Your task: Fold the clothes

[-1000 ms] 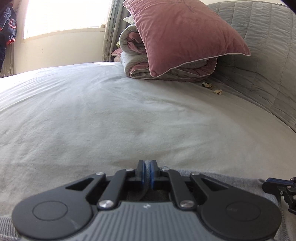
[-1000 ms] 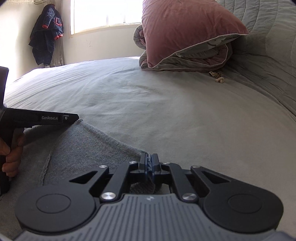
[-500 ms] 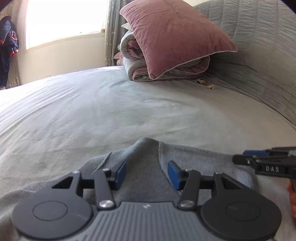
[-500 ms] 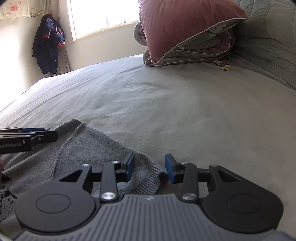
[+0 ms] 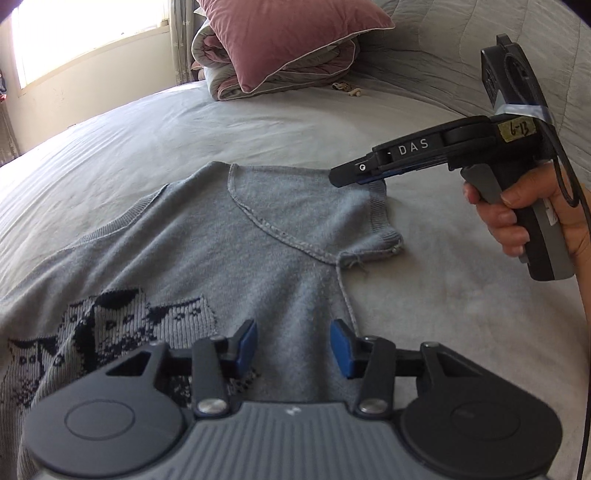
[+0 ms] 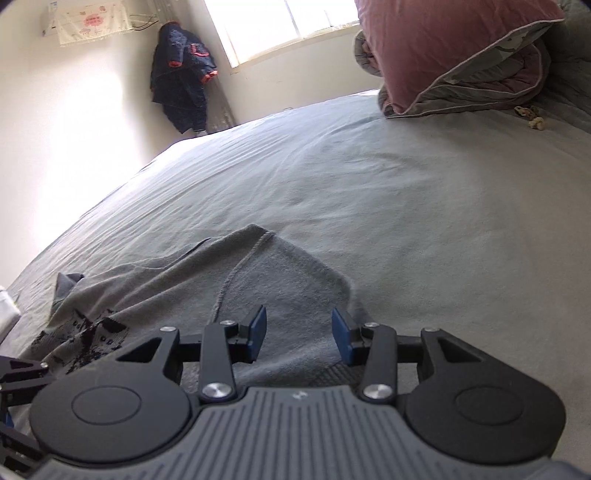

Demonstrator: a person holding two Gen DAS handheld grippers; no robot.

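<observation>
A grey knitted sweater [image 5: 229, 251] with a dark woven pattern [image 5: 110, 314] lies spread flat on the grey bed sheet [image 5: 184, 140]. My left gripper [image 5: 293, 345] hovers open over the sweater's body, its blue pads apart with nothing between them. In the left wrist view a hand [image 5: 517, 221] holds my right gripper [image 5: 343, 175] just above the sweater's short sleeve [image 5: 373, 225]. In the right wrist view my right gripper [image 6: 299, 334] is open above the sleeve end of the sweater [image 6: 266, 280]. Part of the left gripper shows at the lower left edge.
A pink pillow [image 5: 288, 33] leans on a folded quilt [image 5: 280, 77] at the head of the bed, beside a grey quilted backrest [image 5: 443, 55]. A small tan object [image 5: 347, 88] lies near them. A dark jacket [image 6: 181, 92] hangs by the window [image 6: 273, 26].
Both grippers were shut on the sweater's far edge, then opened and let it go. They have since drawn back and risen, and the sweater now lies spread on the sheet.
</observation>
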